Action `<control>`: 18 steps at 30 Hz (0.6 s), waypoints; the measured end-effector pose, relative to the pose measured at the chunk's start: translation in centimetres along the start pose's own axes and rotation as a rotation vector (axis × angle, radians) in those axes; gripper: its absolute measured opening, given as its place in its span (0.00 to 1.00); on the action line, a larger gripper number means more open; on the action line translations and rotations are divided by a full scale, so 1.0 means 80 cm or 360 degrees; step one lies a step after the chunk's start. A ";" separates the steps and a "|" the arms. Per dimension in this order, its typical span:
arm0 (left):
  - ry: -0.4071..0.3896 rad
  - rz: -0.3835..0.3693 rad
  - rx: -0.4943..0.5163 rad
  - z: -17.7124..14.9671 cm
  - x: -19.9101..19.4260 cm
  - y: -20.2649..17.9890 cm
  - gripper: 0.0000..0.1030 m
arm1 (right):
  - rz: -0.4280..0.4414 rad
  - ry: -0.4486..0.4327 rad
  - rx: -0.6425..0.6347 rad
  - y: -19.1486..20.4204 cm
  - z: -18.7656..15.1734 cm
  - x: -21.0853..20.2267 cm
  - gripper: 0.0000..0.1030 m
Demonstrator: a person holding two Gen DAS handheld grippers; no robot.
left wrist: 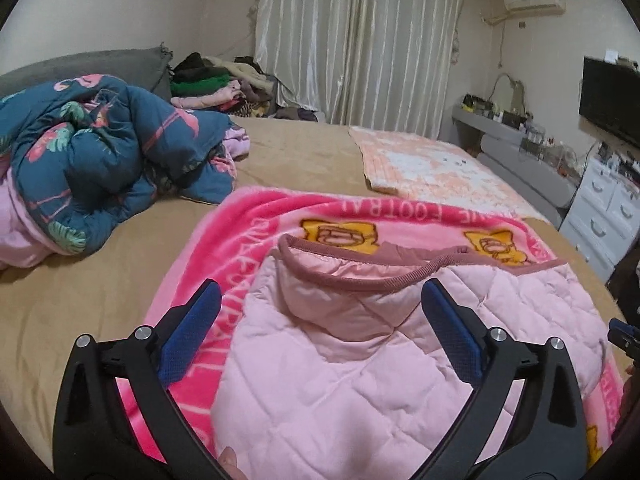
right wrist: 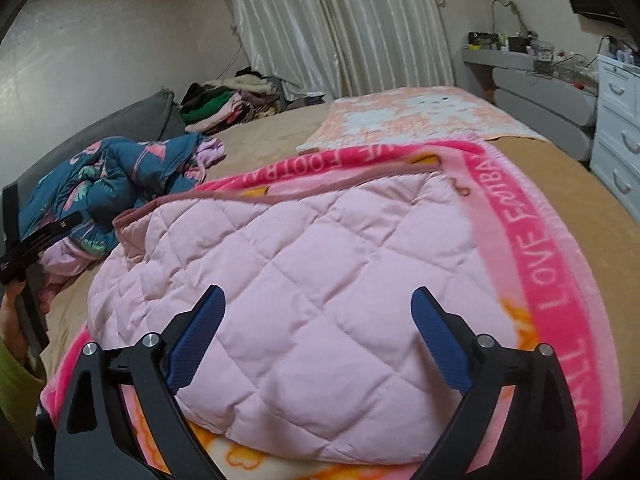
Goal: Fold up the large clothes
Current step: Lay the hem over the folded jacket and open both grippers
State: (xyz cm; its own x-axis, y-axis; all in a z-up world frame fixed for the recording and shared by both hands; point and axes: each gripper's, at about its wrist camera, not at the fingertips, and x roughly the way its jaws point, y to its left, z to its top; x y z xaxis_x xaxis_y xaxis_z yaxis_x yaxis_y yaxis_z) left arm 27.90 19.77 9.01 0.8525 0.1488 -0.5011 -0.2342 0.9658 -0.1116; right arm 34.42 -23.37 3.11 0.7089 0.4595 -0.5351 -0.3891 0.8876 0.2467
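Pink quilted garment (left wrist: 360,360): we see a pale pink padded piece with a darker rose trim, lying folded on the bright pink blanket, toward the near edge of the bed.
Blanket (right wrist: 520,240): hot pink fleece with white lettering and orange cartoon figures, spread flat under the garment on the tan bed cover.
Left gripper (left wrist: 320,316): we hold its blue-padded fingers (left wrist: 188,340) wide apart above the garment's trimmed end; nothing is between the pads and they touch no cloth.
Right gripper (right wrist: 316,320): its fingers are likewise spread wide over the quilted surface, gripping nothing.
Bed (left wrist: 100,280): tan cover, bare along the near left side.
Duvet (left wrist: 100,152): a crumpled teal quilt with a flamingo print and pink lining, heaped at the bed's left side by the grey headboard (left wrist: 100,64).
Peach blanket (left wrist: 432,168): spread flat at the bed's far right corner.
Clothes pile (left wrist: 224,88): mixed garments stacked past the bed's far edge, beside pale curtains (left wrist: 360,40).
Dresser (left wrist: 600,216): white drawers beyond the bed's right edge.
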 end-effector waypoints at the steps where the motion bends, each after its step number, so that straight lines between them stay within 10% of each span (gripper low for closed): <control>1: -0.0006 -0.0004 -0.0017 -0.002 -0.004 0.006 0.91 | -0.0015 -0.0005 0.0002 -0.004 0.001 -0.003 0.91; 18: 0.0459 -0.0181 -0.0220 -0.141 0.053 0.084 0.91 | -0.0231 0.0184 0.0103 -0.080 -0.042 0.041 0.84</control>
State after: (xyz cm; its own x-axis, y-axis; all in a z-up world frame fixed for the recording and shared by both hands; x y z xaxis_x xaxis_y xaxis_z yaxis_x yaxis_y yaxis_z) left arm 24.69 24.46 -3.53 0.7141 -0.0436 -0.6987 -0.2233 0.9318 -0.2863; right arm 37.26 -27.64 -2.94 0.6809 0.3228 -0.6574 -0.2462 0.9463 0.2097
